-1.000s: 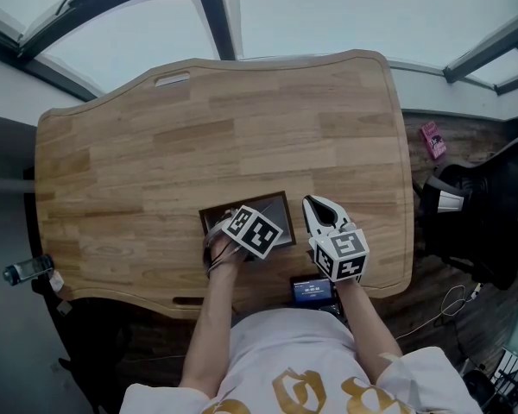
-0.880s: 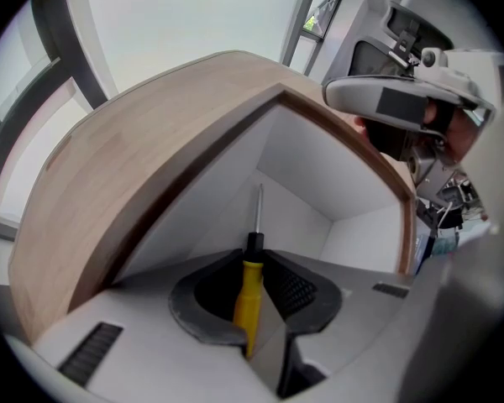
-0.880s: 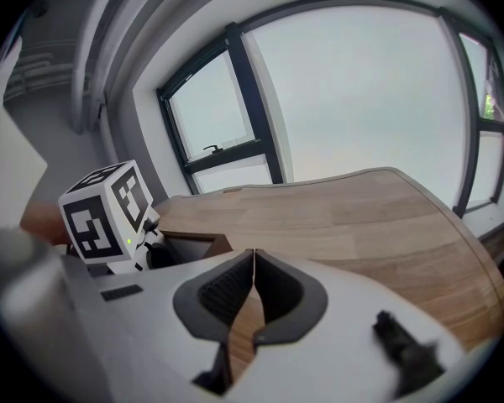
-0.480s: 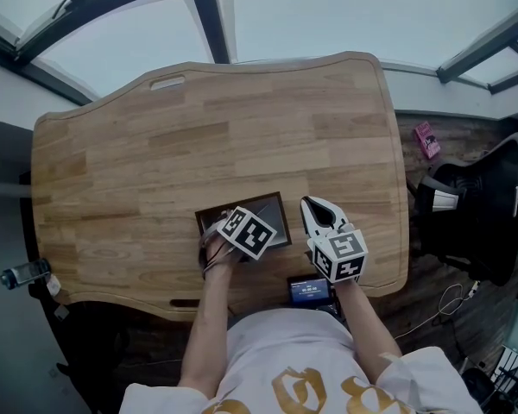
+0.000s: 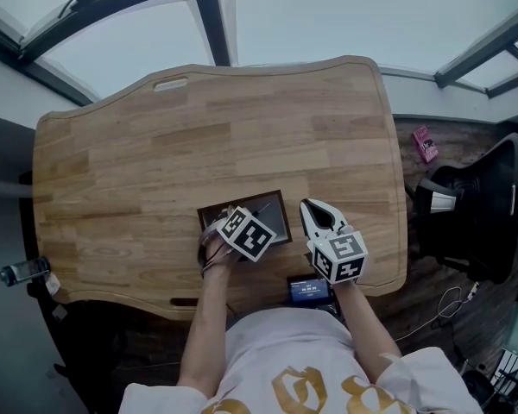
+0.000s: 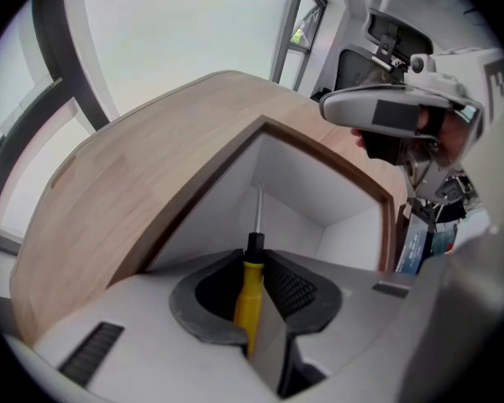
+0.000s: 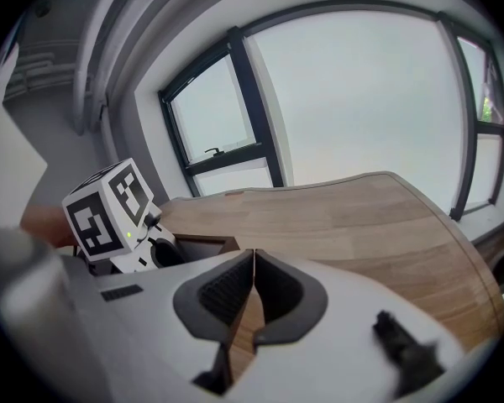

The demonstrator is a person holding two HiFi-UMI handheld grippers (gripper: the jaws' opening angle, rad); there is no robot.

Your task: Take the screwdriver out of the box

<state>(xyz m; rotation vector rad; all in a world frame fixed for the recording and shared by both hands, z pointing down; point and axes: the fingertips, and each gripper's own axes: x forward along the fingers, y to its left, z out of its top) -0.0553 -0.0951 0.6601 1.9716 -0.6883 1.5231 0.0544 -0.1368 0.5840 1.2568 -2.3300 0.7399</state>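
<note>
Seen from above, a person stands at a wooden desk point(image 5: 155, 145) with a small open box point(image 5: 279, 202) near its front edge. The left claw point(image 6: 254, 267) points steeply down into the box, clamped on the yellow handle of the screwdriver point(image 6: 250, 296). The screwdriver's black collar and thin metal shaft run on toward a corner of the box's white interior, so the tool is inside the box. The right claw point(image 7: 252, 263) hovers just right of the box, above the desk, with its jaws together and nothing between them.
</note>
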